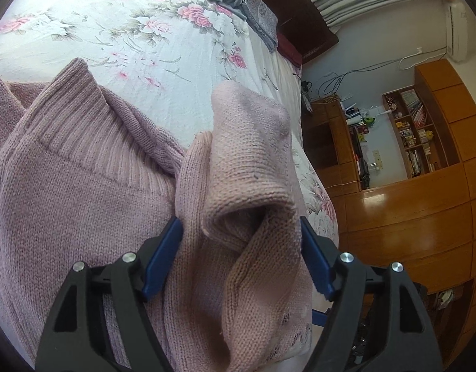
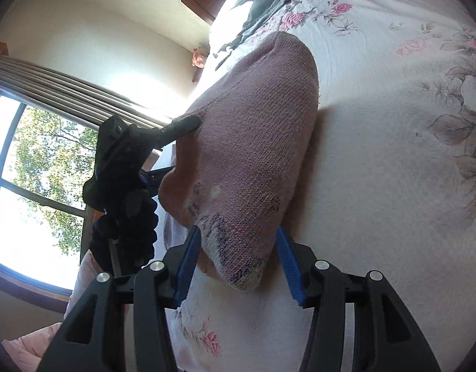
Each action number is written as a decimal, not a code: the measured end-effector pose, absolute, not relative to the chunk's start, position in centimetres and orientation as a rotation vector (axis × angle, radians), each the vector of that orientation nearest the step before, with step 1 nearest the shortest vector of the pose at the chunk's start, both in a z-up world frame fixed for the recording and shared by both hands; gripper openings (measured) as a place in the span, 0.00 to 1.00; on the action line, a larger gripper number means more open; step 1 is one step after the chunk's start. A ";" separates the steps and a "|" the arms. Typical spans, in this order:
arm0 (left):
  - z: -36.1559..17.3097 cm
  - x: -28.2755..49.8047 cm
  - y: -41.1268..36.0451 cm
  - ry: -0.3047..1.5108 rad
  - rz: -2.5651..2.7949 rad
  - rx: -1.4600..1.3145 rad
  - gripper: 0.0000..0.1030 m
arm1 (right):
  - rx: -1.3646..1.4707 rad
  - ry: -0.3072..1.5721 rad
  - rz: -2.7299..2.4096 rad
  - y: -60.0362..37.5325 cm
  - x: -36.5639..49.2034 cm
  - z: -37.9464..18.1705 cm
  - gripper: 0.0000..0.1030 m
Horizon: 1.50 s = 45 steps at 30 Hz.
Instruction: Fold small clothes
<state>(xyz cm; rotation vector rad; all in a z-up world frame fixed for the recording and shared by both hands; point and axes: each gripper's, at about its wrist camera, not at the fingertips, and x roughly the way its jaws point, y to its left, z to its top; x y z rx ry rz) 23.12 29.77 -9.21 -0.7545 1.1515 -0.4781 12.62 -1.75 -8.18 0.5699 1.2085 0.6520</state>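
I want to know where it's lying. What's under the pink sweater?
The pink sweater lies on a flowery bedsheet, visible all around it. Whatever sits directly beneath the knit is covered, so that can't be seen.

No text, label, brand, number or sign can be read in either view. The spines of the books on the wooden bookshelf [image 1: 415, 130], far off to the right of the left hand-held gripper [image 1: 241, 232], are too small and blurred to make out. The wall air conditioner [image 1: 456, 31] above it shows no legible marking. The pink knitted sweater [image 1: 83, 186] carries no visible tag.
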 end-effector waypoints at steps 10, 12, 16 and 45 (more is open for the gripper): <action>-8.1 22.0 30.0 1.081 -0.438 -0.777 0.21 | 0.558 1.234 0.646 -0.8 12.9 -9.3 0.50; -7.1 20.9 30.2 1.030 -0.451 -0.800 0.20 | 0.559 1.233 0.644 -0.9 12.8 -9.4 0.50; -4.1 18.3 31.3 0.927 -0.474 -0.811 0.19 | 0.554 1.219 0.641 -1.3 12.9 -8.7 0.50; -10.3 12.9 44.2 0.991 -0.349 -0.883 0.22 | 0.426 1.302 0.729 7.0 12.8 -8.4 0.57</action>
